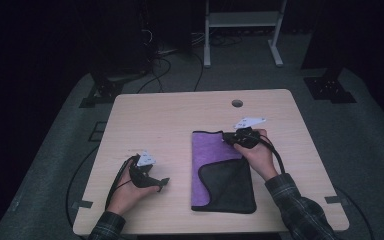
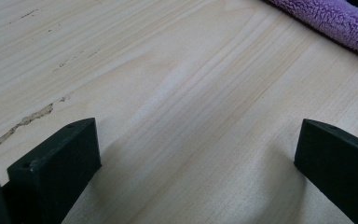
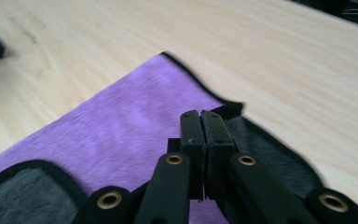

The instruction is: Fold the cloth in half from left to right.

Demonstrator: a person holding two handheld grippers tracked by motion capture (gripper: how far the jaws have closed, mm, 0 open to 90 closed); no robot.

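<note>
Purple cloth [image 1: 215, 155] lies mid-bench [image 1: 170, 115], partly folded, dark underside turned over its near corner. Right gripper [image 3: 200, 122] appears clamped on its far corner; left gripper [image 2: 196, 154] gapes, empty. Folding judged unfinished.

You're set up in some kind of lab or recording studio, not a home. Your light wood table [image 1: 180, 115] has a cable hole [image 1: 237, 103] and sits on grey carpet [image 1: 370, 145] with black all around it. Cables [image 1: 160, 70] snake across the floor behind, black stand bases [image 1: 328, 89] flank both far corners, and a white metal frame [image 1: 242, 22] stands at the back. It looks like a dedicated capture rig
</note>
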